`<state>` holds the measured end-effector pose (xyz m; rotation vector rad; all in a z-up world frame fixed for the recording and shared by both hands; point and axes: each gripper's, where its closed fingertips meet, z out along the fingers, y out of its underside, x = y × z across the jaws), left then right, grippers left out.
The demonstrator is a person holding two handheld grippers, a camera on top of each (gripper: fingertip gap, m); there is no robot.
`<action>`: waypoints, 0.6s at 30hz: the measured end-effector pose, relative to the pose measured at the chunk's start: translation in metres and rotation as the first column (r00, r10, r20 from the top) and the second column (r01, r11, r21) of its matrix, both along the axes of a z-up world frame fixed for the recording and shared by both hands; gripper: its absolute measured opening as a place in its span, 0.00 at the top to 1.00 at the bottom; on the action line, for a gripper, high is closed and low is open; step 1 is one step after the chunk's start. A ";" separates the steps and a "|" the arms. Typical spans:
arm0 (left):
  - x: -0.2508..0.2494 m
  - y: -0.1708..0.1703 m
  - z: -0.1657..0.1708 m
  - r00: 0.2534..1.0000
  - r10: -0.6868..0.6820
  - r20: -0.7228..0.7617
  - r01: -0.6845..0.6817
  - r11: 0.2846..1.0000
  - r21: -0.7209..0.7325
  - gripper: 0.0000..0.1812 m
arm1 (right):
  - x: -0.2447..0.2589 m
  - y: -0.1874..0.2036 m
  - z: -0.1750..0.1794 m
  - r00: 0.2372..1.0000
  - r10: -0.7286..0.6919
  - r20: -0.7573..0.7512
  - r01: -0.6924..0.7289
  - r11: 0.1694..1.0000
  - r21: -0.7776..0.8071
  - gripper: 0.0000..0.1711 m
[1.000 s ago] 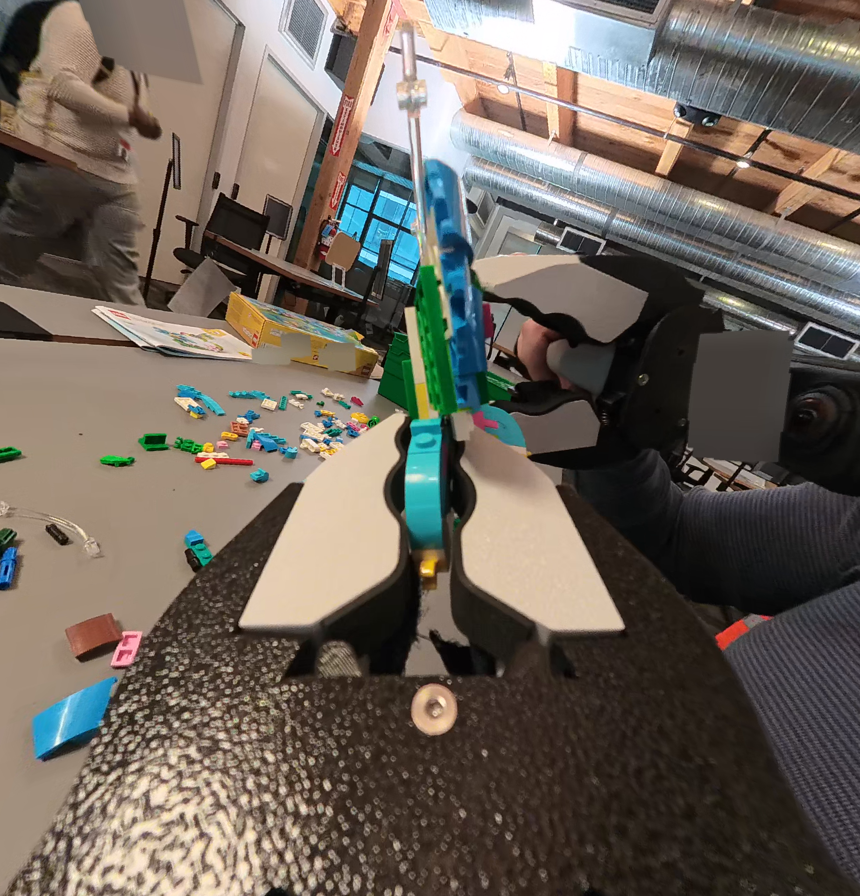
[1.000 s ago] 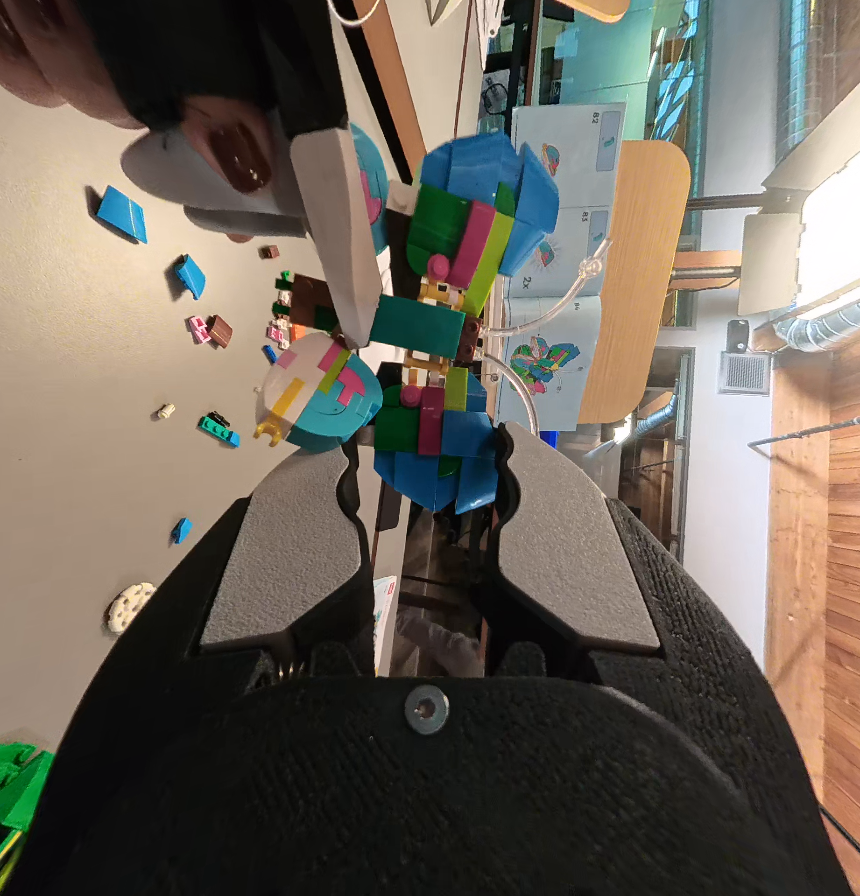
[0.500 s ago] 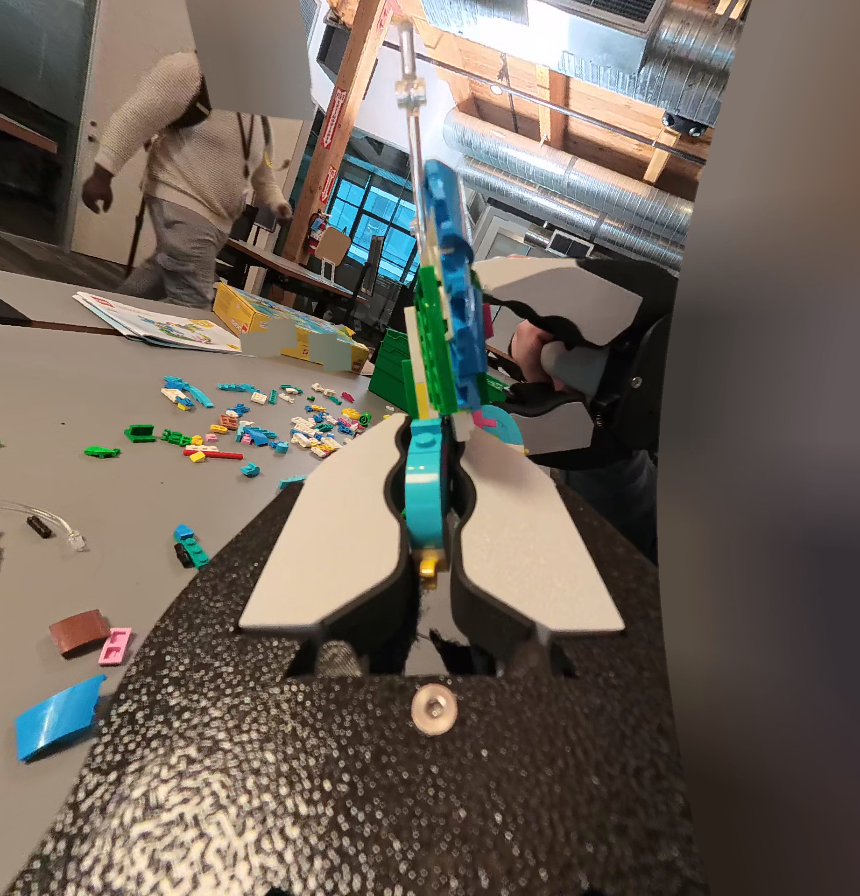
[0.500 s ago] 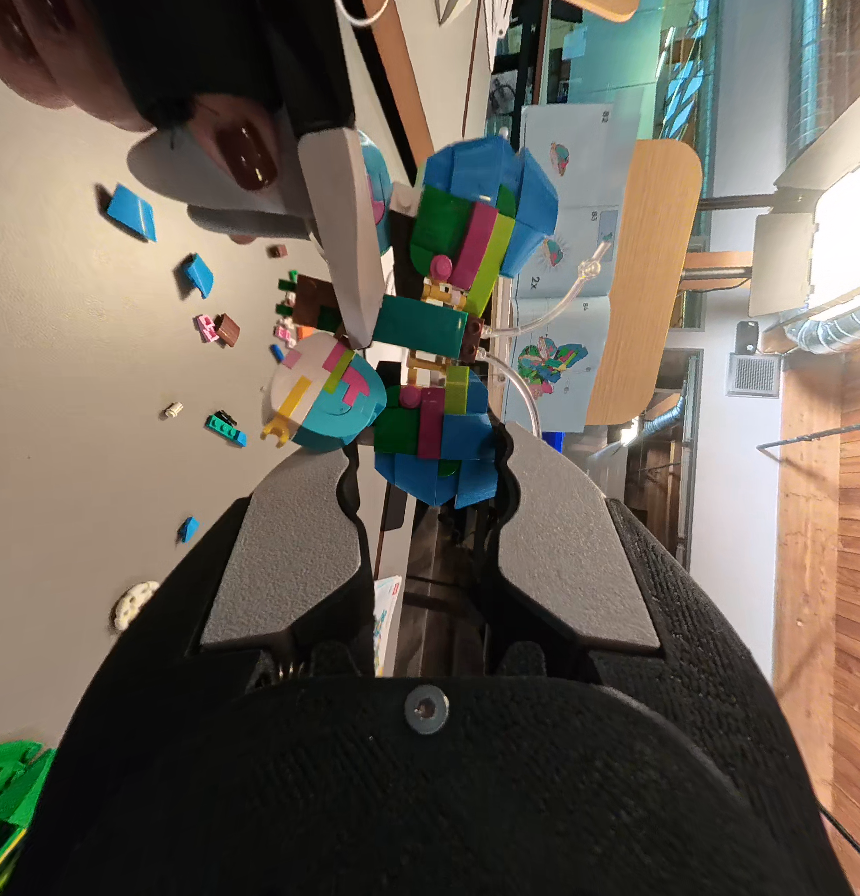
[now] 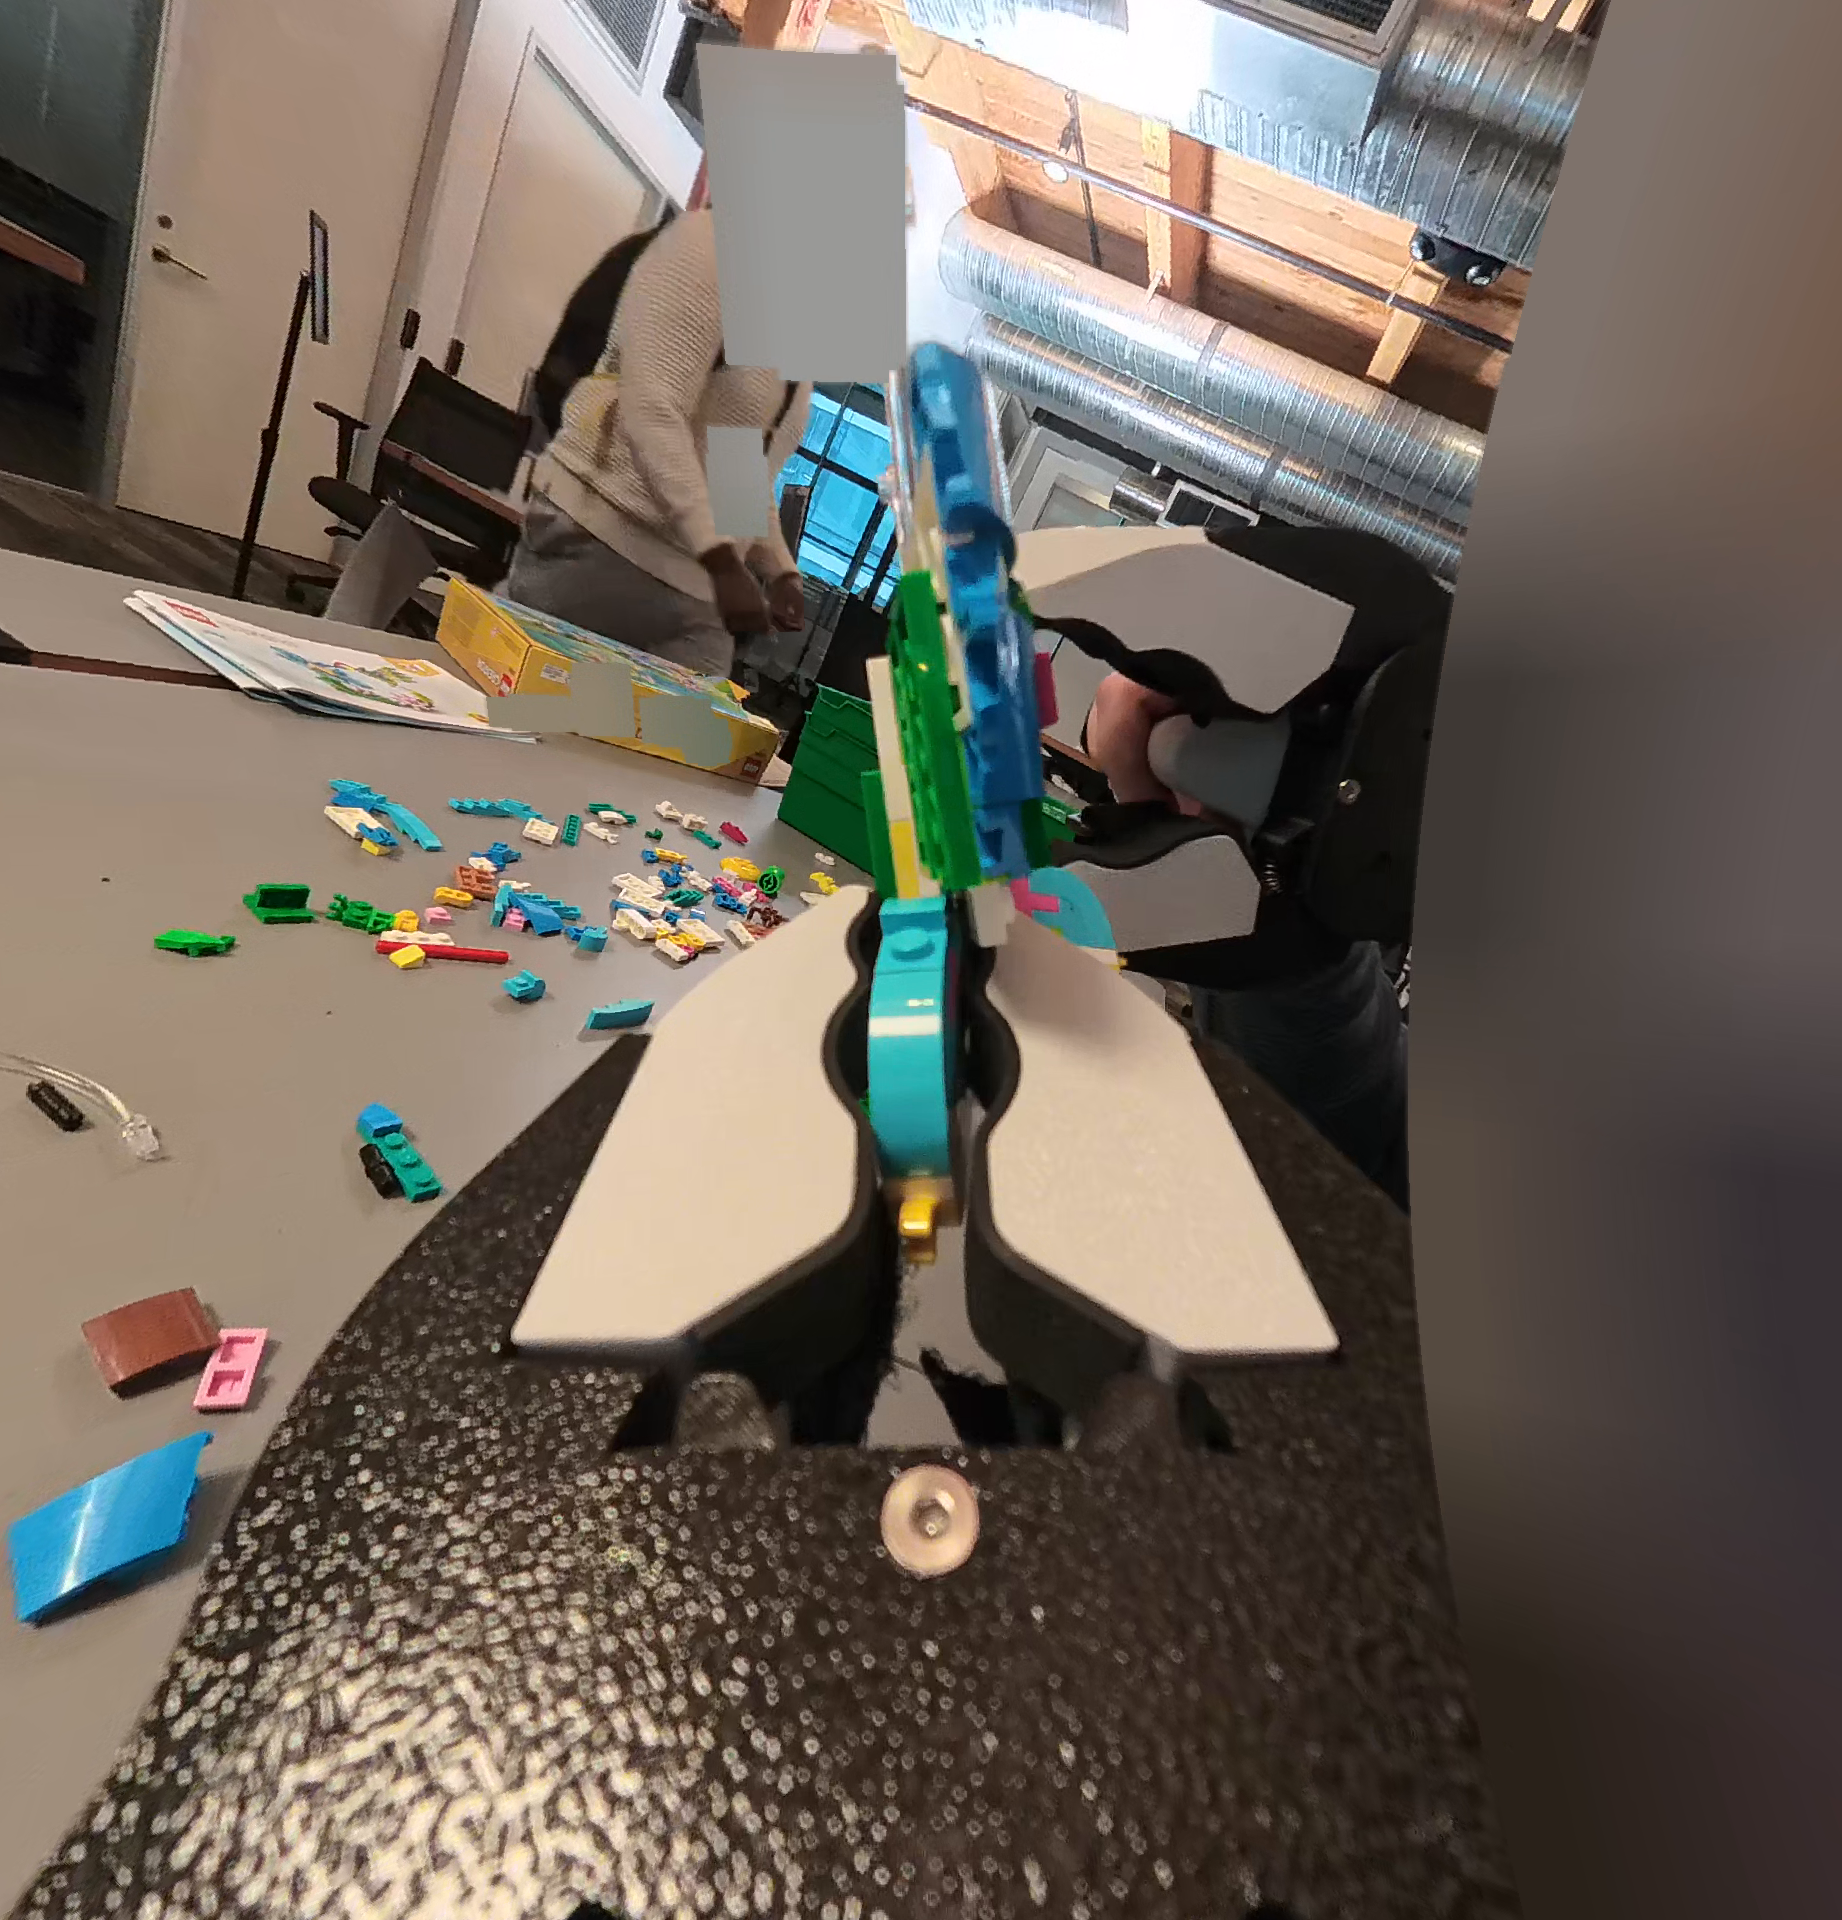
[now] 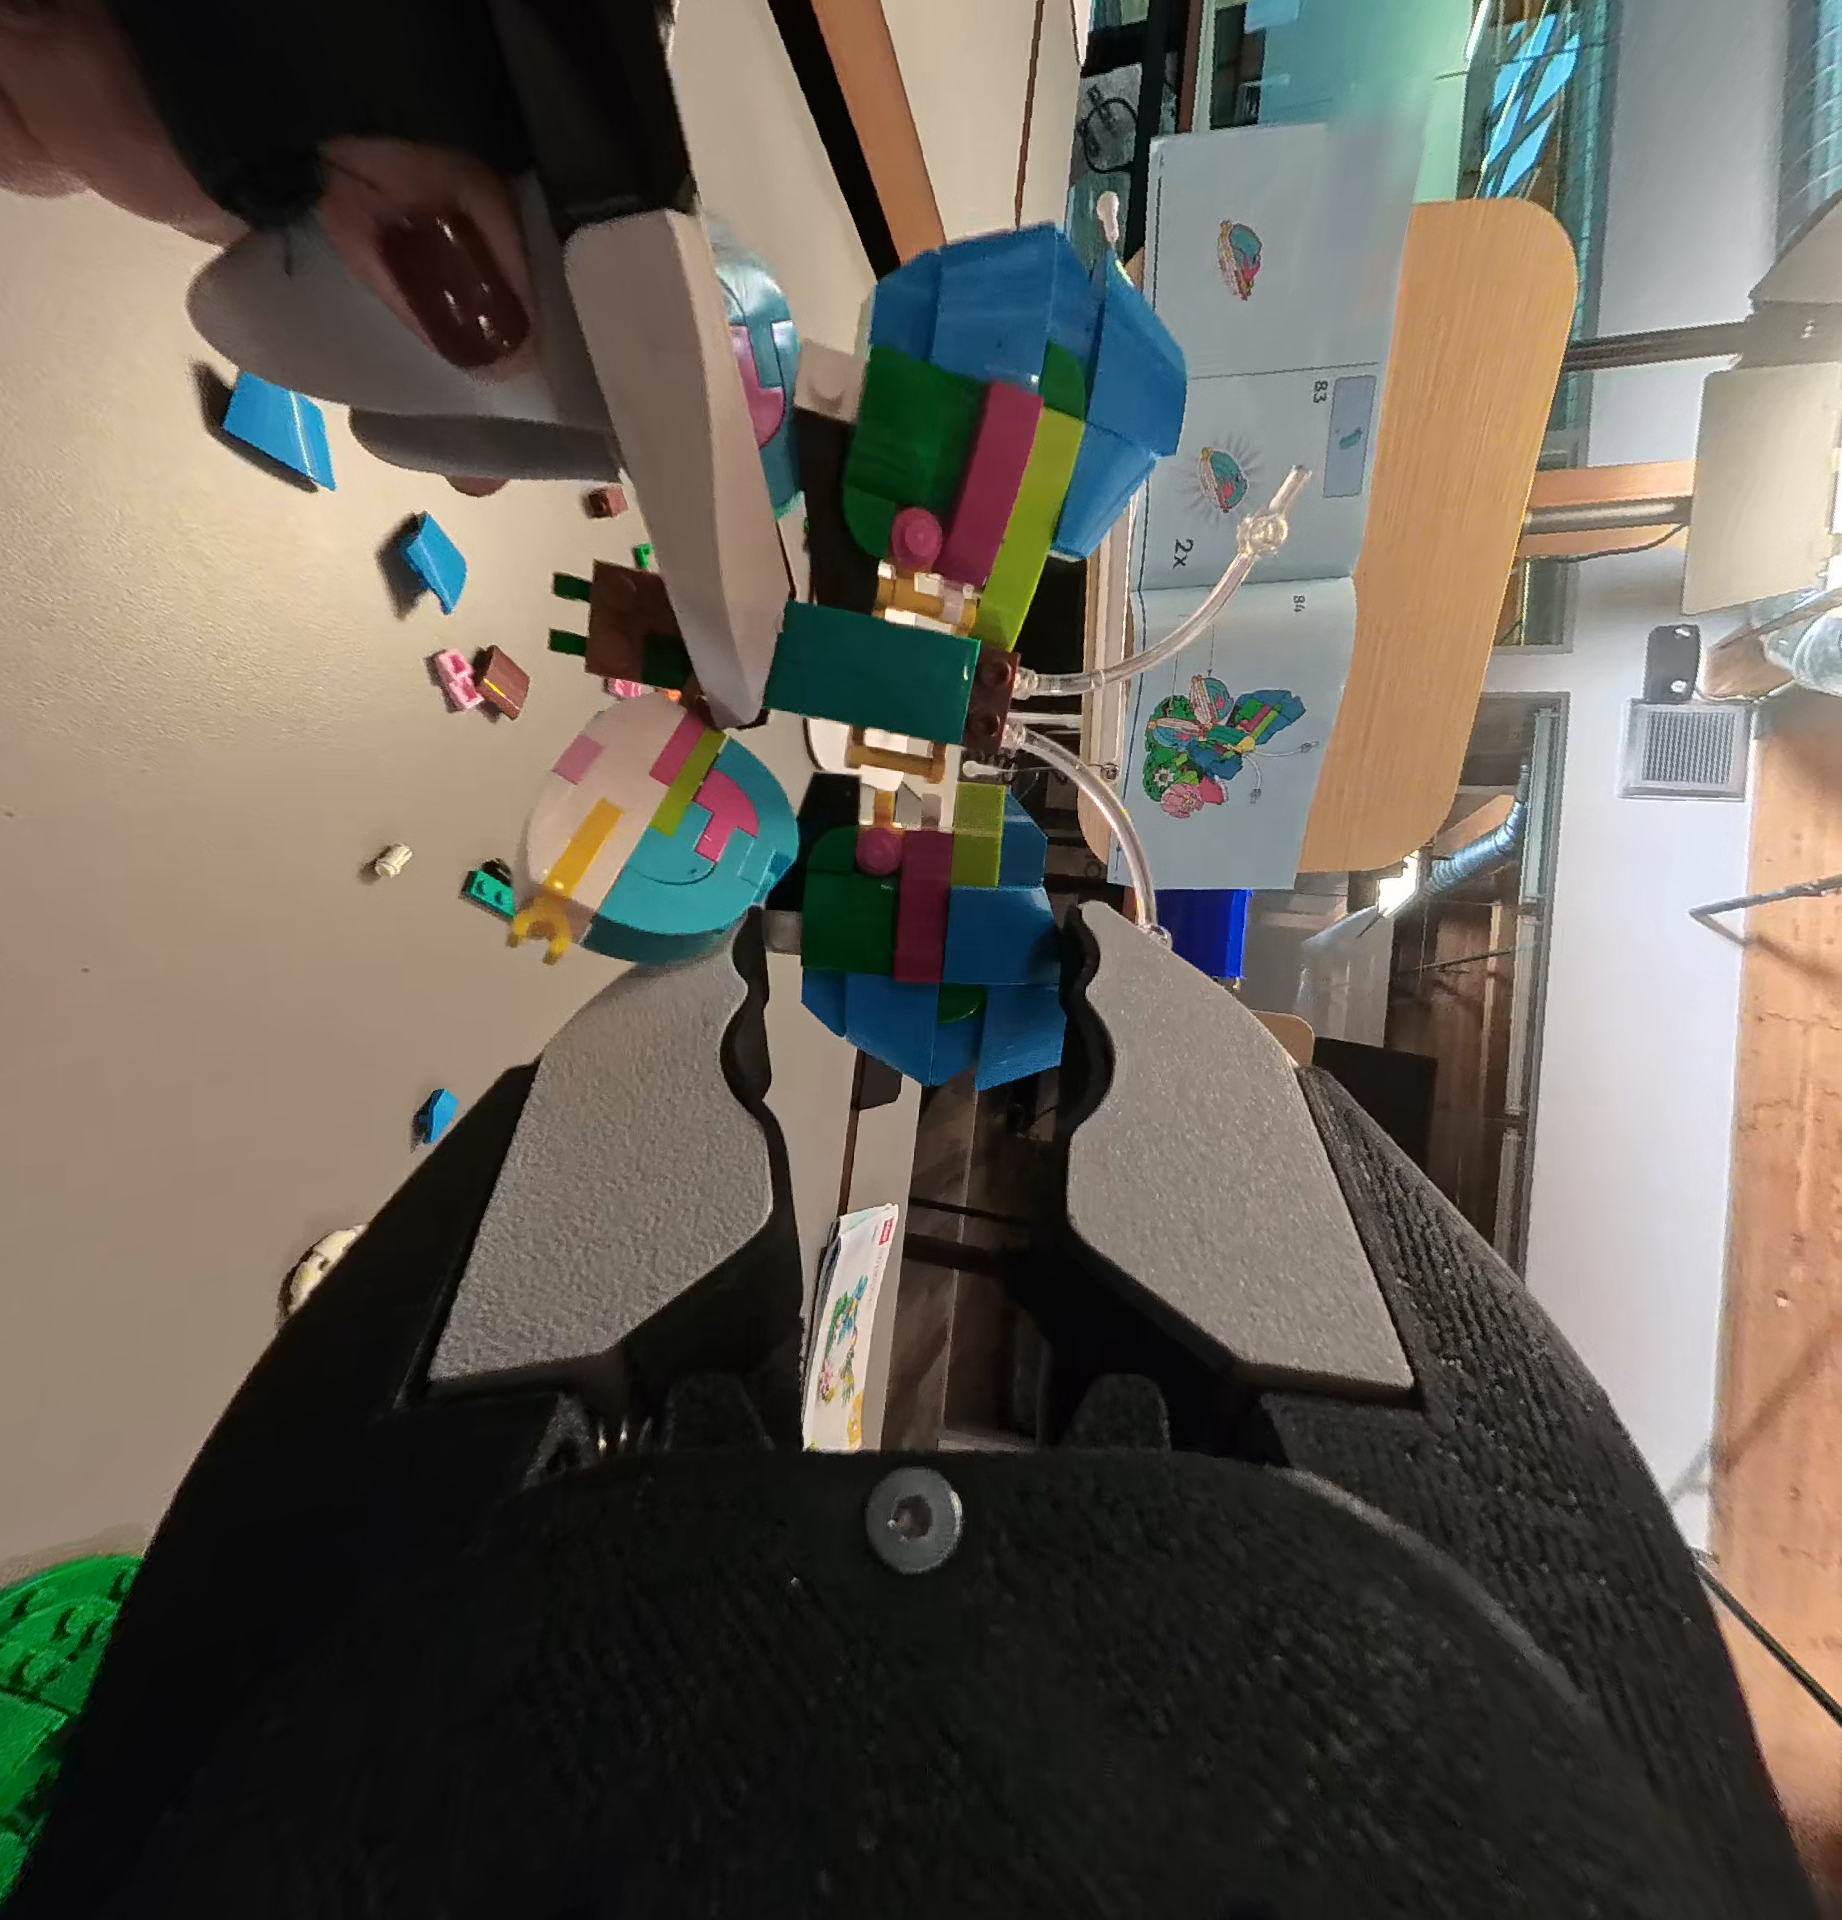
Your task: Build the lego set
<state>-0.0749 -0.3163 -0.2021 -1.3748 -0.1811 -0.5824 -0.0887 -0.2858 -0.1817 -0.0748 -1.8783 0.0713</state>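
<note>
A lego butterfly point(image 6: 927, 436) with blue, green and magenta wings, a teal body and clear antennae is held in the air between both grippers. My left gripper point(image 5: 912, 925) is shut on one of its round teal lower wings point(image 5: 906, 1039). That gripper's finger point(image 6: 678, 436) shows at the upper left of the right wrist view. My right gripper point(image 6: 917, 935) is shut on the blue upper wing point(image 6: 938, 997). Its fingers point(image 5: 1187, 603) show behind the butterfly point(image 5: 948, 675), seen edge-on in the left wrist view.
Loose bricks point(image 5: 605, 883) lie scattered on the grey table point(image 5: 169, 1039). A booklet point(image 5: 304, 655), a yellow box point(image 5: 543, 655) and a green bin point(image 5: 823, 769) stand at the far side. A person point(image 5: 647, 436) stands behind them. An open booklet point(image 6: 1239, 623) stands upright.
Both grippers keep their hold on the butterfly and have barely moved. The person in the background has walked from the far left to behind the yellow box.
</note>
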 end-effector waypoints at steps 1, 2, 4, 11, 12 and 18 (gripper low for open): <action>0.001 0.000 0.000 1.000 -0.004 0.000 0.004 1.000 0.000 0.93 | 0.000 0.000 -0.001 1.000 0.002 0.004 -0.002 1.000 0.001 0.69; 0.001 0.000 0.000 1.000 -0.005 0.001 0.005 1.000 -0.001 0.93 | 0.000 -0.001 -0.001 1.000 0.006 0.007 -0.006 1.000 0.004 0.69; 0.000 0.000 0.000 1.000 -0.002 0.004 0.002 1.000 0.000 0.93 | 0.000 -0.003 -0.001 1.000 0.015 0.007 -0.015 1.000 0.006 0.69; -0.001 0.000 -0.001 1.000 -0.008 0.015 0.008 1.000 -0.001 0.93 | 0.001 -0.003 -0.001 1.000 0.019 0.009 -0.019 1.000 0.003 0.69; -0.001 0.000 -0.001 1.000 -0.010 0.015 0.010 1.000 -0.001 0.93 | 0.001 -0.003 -0.001 1.000 0.022 0.011 -0.022 1.000 -0.002 0.69; -0.002 0.000 -0.002 1.000 -0.013 0.015 0.013 1.000 -0.004 0.93 | 0.001 -0.004 -0.001 0.999 0.030 0.022 -0.030 0.999 0.010 0.69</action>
